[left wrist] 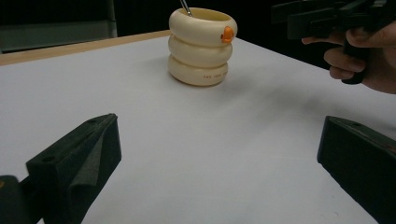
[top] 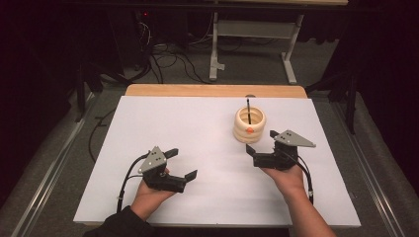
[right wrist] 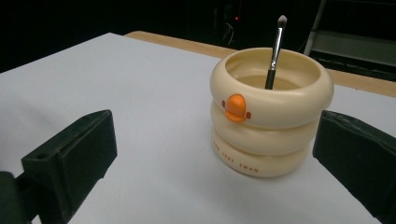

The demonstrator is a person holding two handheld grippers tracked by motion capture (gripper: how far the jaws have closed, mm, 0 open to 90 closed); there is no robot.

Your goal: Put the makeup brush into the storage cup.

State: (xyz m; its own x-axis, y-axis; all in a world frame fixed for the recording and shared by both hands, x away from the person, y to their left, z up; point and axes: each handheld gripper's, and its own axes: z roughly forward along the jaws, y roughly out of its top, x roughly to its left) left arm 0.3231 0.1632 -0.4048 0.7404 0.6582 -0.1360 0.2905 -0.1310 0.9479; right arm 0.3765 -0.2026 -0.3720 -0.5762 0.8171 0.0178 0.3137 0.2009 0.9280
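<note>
Just one cream holder (top: 249,125), one brush (right wrist: 274,52), two tools (top: 263,143) (top: 181,163), both wide apart, empty.

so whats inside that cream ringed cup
A slim brush stands inside the cream ringed cup, leaning on the inner wall with its bristle tip up above the rim. The cup wall hides the lower end of its dark handle and most of the bottom.

My feed shows the flat white worktop sheet (top: 197,148) brightly lit from overhead, surroundings nearly black, soft faint shadows, mild grain, near black claw pads (left wrist: 74,168) slightly blurred.
</note>
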